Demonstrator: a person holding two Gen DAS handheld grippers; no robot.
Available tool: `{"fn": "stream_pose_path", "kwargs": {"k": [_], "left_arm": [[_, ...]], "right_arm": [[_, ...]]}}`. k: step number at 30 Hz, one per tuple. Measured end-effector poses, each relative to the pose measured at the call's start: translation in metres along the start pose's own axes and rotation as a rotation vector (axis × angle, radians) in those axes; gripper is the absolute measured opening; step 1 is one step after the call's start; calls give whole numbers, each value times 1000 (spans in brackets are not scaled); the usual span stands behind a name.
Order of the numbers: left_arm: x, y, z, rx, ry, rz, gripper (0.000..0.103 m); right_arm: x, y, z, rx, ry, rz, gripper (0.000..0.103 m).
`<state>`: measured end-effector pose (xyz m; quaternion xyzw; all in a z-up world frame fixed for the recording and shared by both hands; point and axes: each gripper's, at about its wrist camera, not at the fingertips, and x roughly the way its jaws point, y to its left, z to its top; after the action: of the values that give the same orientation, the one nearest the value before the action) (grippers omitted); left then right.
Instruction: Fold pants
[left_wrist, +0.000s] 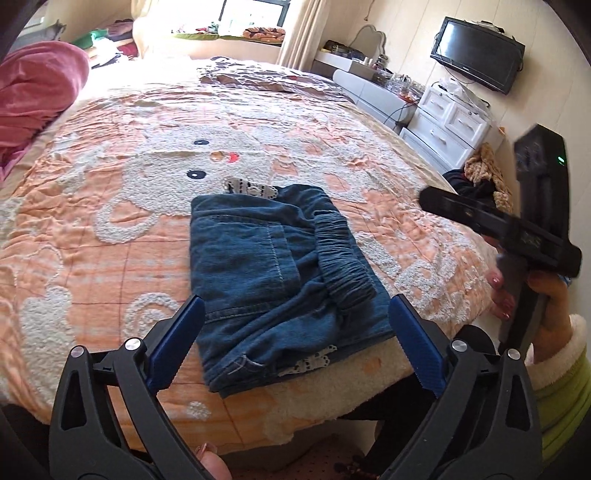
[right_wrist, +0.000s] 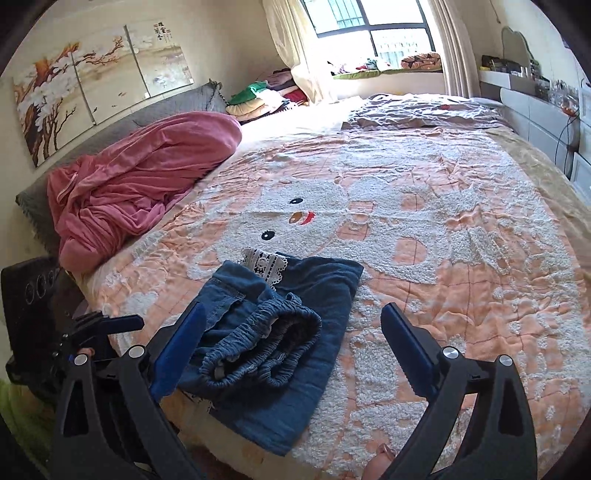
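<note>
Blue denim pants (left_wrist: 273, 273) lie folded into a compact rectangle near the front edge of the bed, elastic waistband on top and white lace trim showing at the ends. They also show in the right wrist view (right_wrist: 280, 332). My left gripper (left_wrist: 295, 332) is open and empty, held just above the near end of the pants. My right gripper (right_wrist: 291, 343) is open and empty, its left finger over the waistband side. The right gripper's body shows at the right of the left wrist view (left_wrist: 517, 229), held in a hand.
The bed is covered by an orange and white cartoon blanket (right_wrist: 443, 221). A pink quilt (right_wrist: 140, 184) is bunched at the headboard. A white dresser (left_wrist: 443, 129) and wall TV (left_wrist: 476, 53) stand beyond the bed's right side. Clothes lie on the floor (left_wrist: 480, 177).
</note>
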<state>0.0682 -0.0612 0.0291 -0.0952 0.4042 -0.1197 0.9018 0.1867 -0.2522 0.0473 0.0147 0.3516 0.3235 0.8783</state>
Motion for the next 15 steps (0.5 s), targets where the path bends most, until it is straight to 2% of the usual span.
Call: {"fn": "stream_pose_path", "kwargs": {"k": [4, 15], "left_arm": [[-3, 11, 3, -19, -3, 23, 93], [-13, 56, 9, -106, -11, 91, 93]], "right_arm": [[-12, 19, -11, -75, -11, 9, 95], [-10, 84, -57, -279, 57, 85, 95]]}}
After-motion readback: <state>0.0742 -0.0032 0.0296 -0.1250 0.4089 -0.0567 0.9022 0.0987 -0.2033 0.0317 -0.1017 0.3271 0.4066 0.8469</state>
